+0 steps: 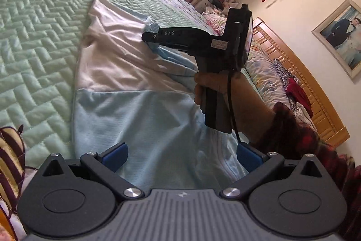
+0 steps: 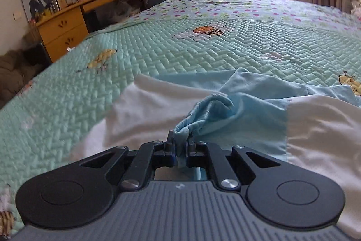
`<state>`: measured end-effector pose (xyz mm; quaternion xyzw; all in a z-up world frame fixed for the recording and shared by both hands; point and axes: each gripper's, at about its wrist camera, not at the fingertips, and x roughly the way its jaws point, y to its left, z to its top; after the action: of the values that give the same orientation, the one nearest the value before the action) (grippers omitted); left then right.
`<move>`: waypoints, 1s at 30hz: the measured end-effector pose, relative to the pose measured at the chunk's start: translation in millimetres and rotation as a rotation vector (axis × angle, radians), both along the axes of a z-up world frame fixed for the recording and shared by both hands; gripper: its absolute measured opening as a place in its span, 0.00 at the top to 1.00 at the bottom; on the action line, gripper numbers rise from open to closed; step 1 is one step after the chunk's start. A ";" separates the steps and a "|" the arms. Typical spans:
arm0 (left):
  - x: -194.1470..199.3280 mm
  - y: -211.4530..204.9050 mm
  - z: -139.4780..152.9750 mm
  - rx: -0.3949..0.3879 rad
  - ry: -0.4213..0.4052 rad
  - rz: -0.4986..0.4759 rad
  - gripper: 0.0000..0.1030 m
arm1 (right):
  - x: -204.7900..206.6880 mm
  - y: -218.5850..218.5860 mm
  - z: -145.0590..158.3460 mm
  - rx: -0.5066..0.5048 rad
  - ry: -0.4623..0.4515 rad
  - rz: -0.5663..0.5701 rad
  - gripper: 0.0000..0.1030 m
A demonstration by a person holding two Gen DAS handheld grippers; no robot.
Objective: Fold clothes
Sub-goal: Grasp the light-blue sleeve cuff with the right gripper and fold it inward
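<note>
Left wrist view: I see my left gripper [image 1: 181, 156] spread wide, holding nothing, above the blue-and-white garment [image 1: 135, 87] on the quilted bedspread [image 1: 38, 42]; a hand [image 1: 216, 87] with the right gripper [image 1: 150, 37] crosses in front, wooden headboard [image 1: 315, 92] beyond.
Right wrist view: fingers [image 2: 170, 146] pinch the garment's bunched blue cuff [image 2: 203, 112]; desk [image 2: 67, 28] past the bed's far corner.

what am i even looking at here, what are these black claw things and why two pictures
No robot here: a person holds a two-finger gripper in each hand, and each gripper carries a camera looking out along its fingers. That gives two pictures of one moment.

The left camera shows its own left gripper standing open over a white and light blue garment spread on a green quilt. Ahead is the right gripper, held by a hand.

The right camera shows the right gripper's fingers shut on a bunched blue part of the garment. The job is folding clothes.
</note>
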<state>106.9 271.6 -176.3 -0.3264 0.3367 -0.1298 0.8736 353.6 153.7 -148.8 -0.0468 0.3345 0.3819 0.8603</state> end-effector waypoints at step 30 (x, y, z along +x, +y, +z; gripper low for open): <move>-1.7 -6.2 -7.3 -0.007 -0.012 -0.047 0.01 | -51.8 -33.5 10.1 0.034 0.000 0.253 0.45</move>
<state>105.2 265.4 -183.7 -0.3206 0.3385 -0.1536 0.8712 301.8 120.1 -138.7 -0.0739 0.3194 0.4930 0.8059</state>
